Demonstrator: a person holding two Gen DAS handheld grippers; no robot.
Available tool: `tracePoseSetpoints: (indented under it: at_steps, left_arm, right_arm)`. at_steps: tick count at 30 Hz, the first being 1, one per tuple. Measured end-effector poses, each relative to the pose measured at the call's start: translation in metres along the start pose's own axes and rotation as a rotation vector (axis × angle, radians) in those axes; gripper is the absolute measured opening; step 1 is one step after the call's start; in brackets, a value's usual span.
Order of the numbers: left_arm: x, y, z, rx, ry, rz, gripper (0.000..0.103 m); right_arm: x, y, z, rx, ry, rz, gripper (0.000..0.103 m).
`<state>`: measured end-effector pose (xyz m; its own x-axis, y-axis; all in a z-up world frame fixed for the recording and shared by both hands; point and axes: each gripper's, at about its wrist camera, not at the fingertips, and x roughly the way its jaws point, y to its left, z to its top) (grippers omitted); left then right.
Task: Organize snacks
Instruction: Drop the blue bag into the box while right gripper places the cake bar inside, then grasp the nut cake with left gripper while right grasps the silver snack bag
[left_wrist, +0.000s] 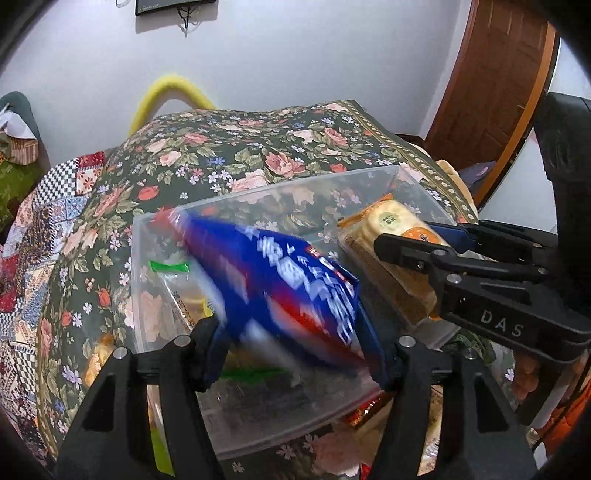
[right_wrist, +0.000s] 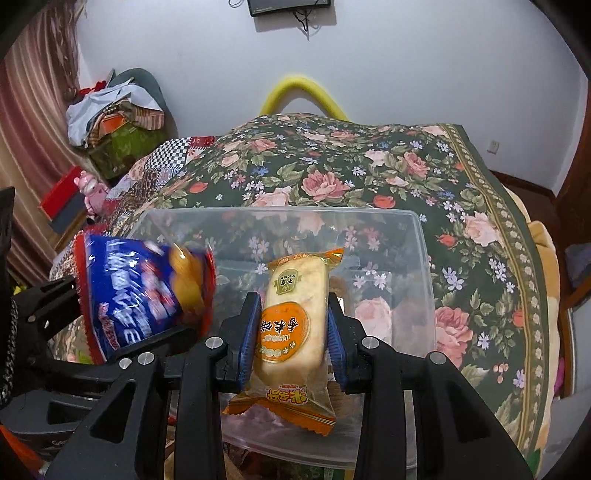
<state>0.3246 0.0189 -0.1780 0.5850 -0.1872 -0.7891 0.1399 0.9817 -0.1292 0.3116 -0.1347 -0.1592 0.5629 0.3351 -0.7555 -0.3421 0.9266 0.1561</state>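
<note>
Right gripper (right_wrist: 291, 332): I clamped the rice cracker pack (right_wrist: 293, 321) over the clear bin (right_wrist: 421, 236), ready to drop.
Left gripper (left_wrist: 295, 350): I gripped the blue bag (left_wrist: 291, 288), likewise bin-bound.

The clear bin (right_wrist: 421, 236) sits on the floral cloth (right_wrist: 369, 170); above the bin, the chip bag (right_wrist: 144, 295) hangs left of the rice-cracker pack (right_wrist: 291, 321).

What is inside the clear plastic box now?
In the clear plastic box, a green-topped packet lies at the left. The blue bag in the left gripper covers the rest; other contents cannot be told.
</note>
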Motion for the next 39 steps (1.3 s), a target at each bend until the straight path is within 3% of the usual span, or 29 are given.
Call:
tracePoseSetpoints:
  at_steps: [10, 15, 20, 28, 34, 39]
  left_arm:
    - [-0.056, 0.000, 0.002, 0.030, -0.120, 0.022, 0.074]
    - [-0.088, 0.021, -0.003, 0.013, -0.162, 0.062, 0.076]
    - [-0.108, 0.057, -0.016, -0.025, -0.175, 0.137, 0.085]
    - [-0.097, 0.117, -0.050, -0.121, -0.085, 0.202, 0.086]
    - [-0.064, 0.141, -0.068, -0.178, 0.017, 0.162, 0.086]
    - [-0.038, 0.137, -0.077, -0.156, 0.070, 0.134, 0.090]
  right_arm:
    - [-0.030, 0.007, 0.001, -0.028, -0.055, -0.025, 0.042]
    - [-0.055, 0.008, -0.003, -0.033, -0.100, -0.032, 0.043]
    - [-0.078, 0.003, -0.013, -0.031, -0.137, -0.056, 0.046]
    - [-0.092, -0.018, -0.038, 0.025, -0.124, -0.088, 0.048]
    - [-0.085, -0.032, -0.064, 0.083, -0.061, -0.105, 0.048]
    - [-0.075, -0.042, -0.083, 0.140, -0.007, -0.115, 0.048]
